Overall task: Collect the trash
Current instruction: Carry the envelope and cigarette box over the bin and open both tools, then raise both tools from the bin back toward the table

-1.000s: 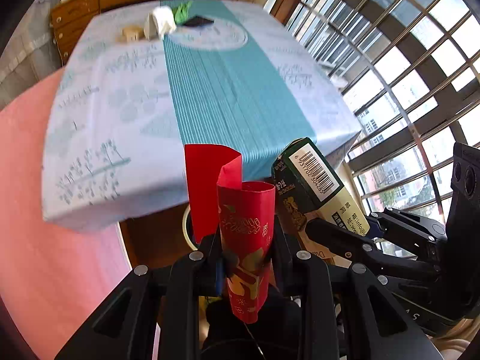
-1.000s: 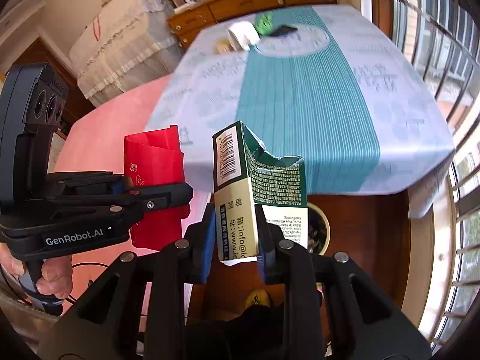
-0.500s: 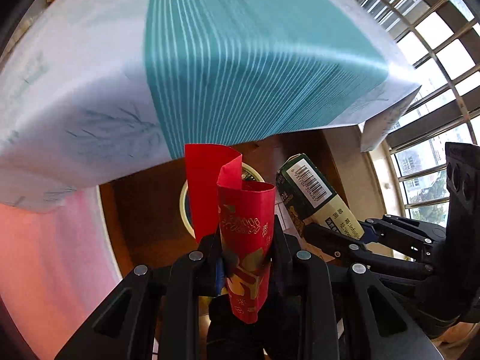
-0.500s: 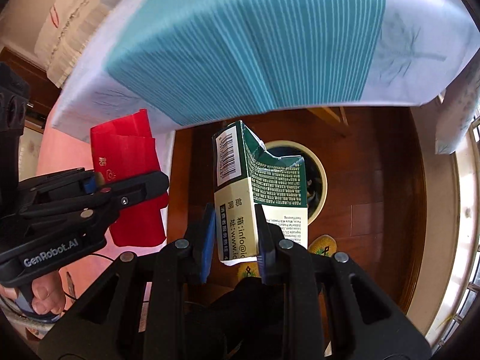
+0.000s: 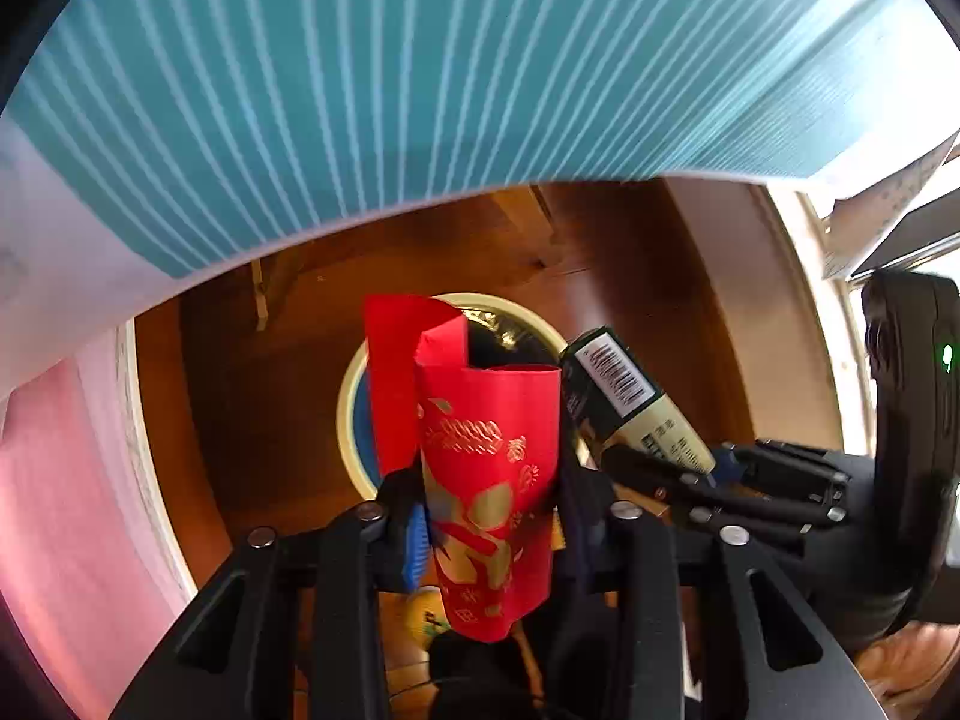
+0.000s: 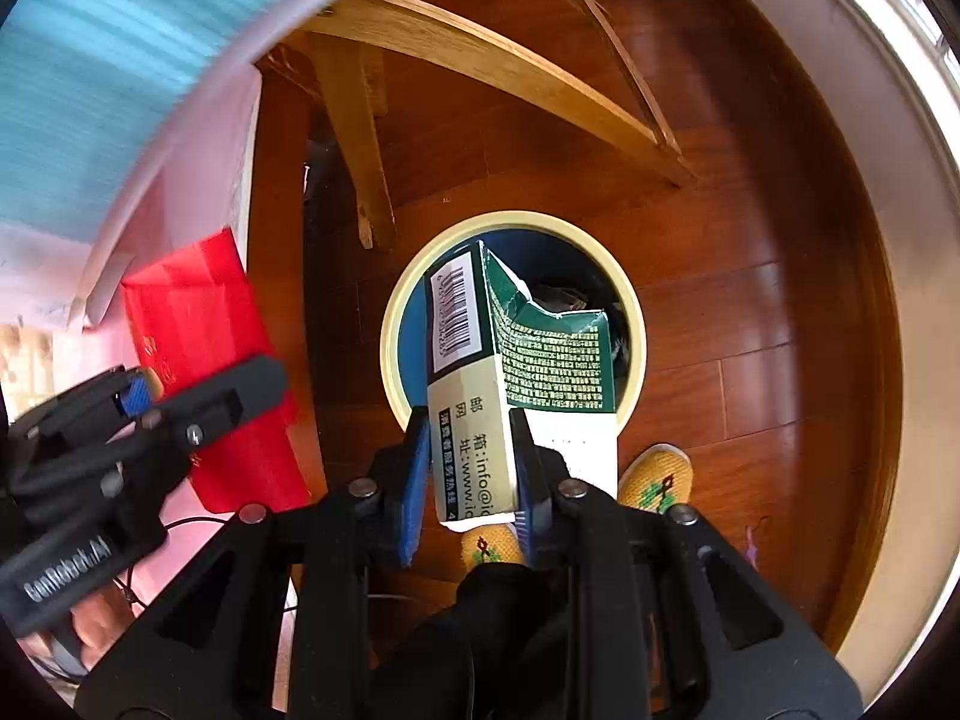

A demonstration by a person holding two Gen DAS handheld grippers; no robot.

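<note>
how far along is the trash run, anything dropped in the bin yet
Done: both pieces are picked up and carried over the floor bin. In hand: the left gripper is shut on the red envelope, and the right gripper is shut on the torn green carton, which sits above the bin's opening. Left: releasing both; neither has been dropped. Something dark already lies inside, but I cannot tell what.

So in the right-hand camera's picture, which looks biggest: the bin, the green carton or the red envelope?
1. Bin, though the carton hides part of it.
2 and 3. Green carton and red envelope look alike; both are much nearer the camera than the bin, so true sizes stay unsure.
</note>
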